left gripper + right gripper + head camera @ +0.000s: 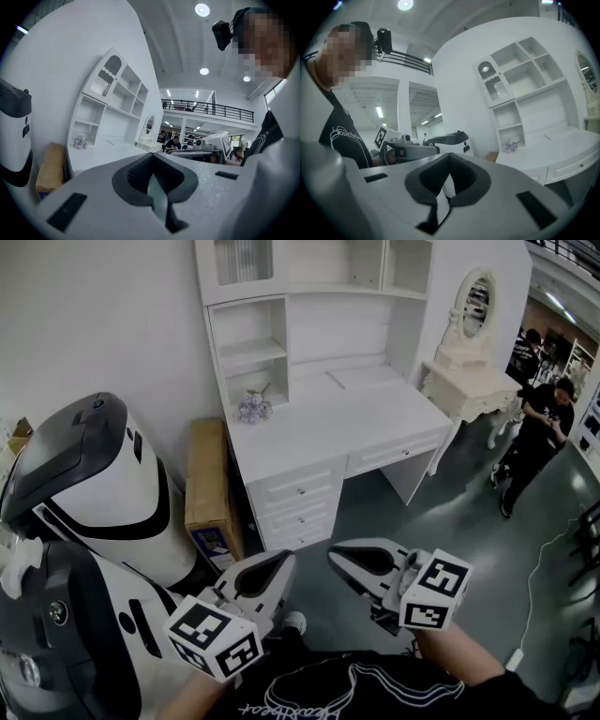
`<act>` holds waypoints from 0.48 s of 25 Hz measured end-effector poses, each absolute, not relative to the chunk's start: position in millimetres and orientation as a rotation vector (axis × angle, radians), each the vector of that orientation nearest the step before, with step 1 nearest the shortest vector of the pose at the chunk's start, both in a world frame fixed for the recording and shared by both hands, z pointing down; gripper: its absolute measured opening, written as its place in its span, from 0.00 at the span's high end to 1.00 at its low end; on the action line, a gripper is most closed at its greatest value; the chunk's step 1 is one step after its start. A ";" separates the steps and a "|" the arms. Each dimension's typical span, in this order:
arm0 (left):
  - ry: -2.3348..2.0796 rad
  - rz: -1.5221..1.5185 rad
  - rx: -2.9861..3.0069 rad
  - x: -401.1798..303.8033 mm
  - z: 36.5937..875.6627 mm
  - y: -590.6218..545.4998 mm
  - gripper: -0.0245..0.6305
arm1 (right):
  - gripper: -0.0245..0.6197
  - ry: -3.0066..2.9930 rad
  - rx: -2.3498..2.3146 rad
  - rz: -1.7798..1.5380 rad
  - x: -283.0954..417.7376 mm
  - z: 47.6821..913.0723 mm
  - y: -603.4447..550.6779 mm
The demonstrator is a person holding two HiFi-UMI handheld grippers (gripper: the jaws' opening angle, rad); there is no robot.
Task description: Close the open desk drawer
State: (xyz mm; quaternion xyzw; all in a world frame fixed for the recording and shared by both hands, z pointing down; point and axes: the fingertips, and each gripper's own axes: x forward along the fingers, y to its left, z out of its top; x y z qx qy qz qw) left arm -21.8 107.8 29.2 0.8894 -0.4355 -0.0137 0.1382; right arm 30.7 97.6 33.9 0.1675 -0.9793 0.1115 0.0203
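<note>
Desk [356,423]: white painted, smooth, satin. Floor [469,521]: dark, glossy, reflective. Cardboard box [206,479] left of desk: brown, matt. Machine housing [103,493] near left: glossy white plastic.

A white wooden desk with a shelved hutch [347,418] fills the upper centre of the frame. Its stack of 3 knobbed white drawers [298,493] and 1 wide shallow white drawer [398,454] all look flush. A small bunch of pale purple flowers [253,407] sits in the shelf nook. A flat brown cardboard box [208,486] leans just left of the desk, beside a rounded white-and-black machine [94,484]. At upper right stands a white vanity table with an oval mirror [464,381], and a person in black [536,432] is near it. At bottom centre, the left gripper [281,566] and the right gripper [337,559] hover with jaws together and tips near each other.
</note>
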 end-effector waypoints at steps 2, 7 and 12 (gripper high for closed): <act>-1.262 -0.042 2.573 -18.8 28.6 109.5 0.96 | 0.95 -3.039 0.514 0.349 33.3 33.6 100.3; -1.270 -0.038 2.569 -12.4 30.3 111.7 0.96 | 0.95 -3.036 0.520 0.338 39.8 35.1 103.7; -1.272 -0.036 2.563 -10.3 35.3 110.7 0.96 | 0.95 -3.034 0.527 0.361 41.6 39.7 102.6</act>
